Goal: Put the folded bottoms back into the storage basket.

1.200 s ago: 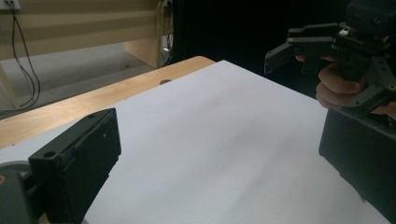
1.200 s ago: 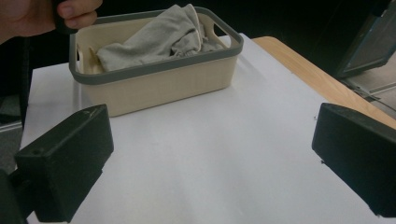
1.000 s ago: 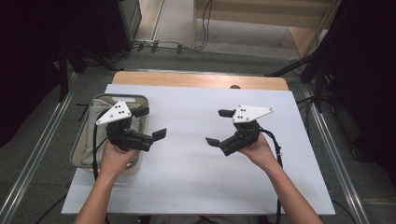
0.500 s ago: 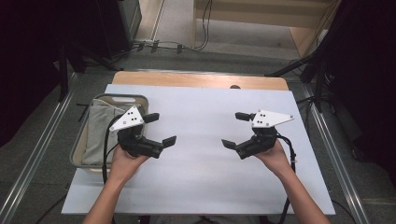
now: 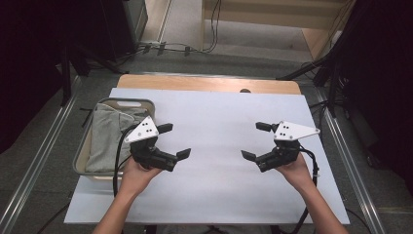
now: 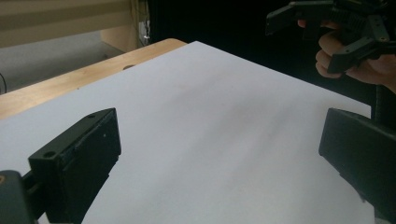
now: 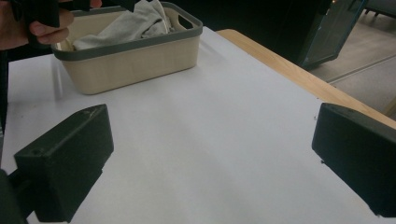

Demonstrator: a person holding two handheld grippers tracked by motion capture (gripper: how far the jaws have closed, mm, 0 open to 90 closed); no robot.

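the left gripper [image 5: 174,140] has its jaws wide apart, holding nothing. just behind it sits the basket [image 5: 127,103] with the grey cloth [image 5: 104,136] inside.

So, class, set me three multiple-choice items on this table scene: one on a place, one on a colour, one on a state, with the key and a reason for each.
1. Where does the beige plastic basket with the grey rim stand?
A. at the table's left edge
B. at the table's right edge
C. in the middle of the table

2. What colour is the crumpled cloth in the basket?
A. red
B. grey
C. blue

3. How do the jaws of the left gripper and the right gripper stand?
A. both shut
B. only the left open
C. both open

Key: 1 A, the high view shows it beside the person's left hand; 2 B, the right gripper view shows pale grey folds; 3 C, each gripper view shows a wide gap over bare white table.
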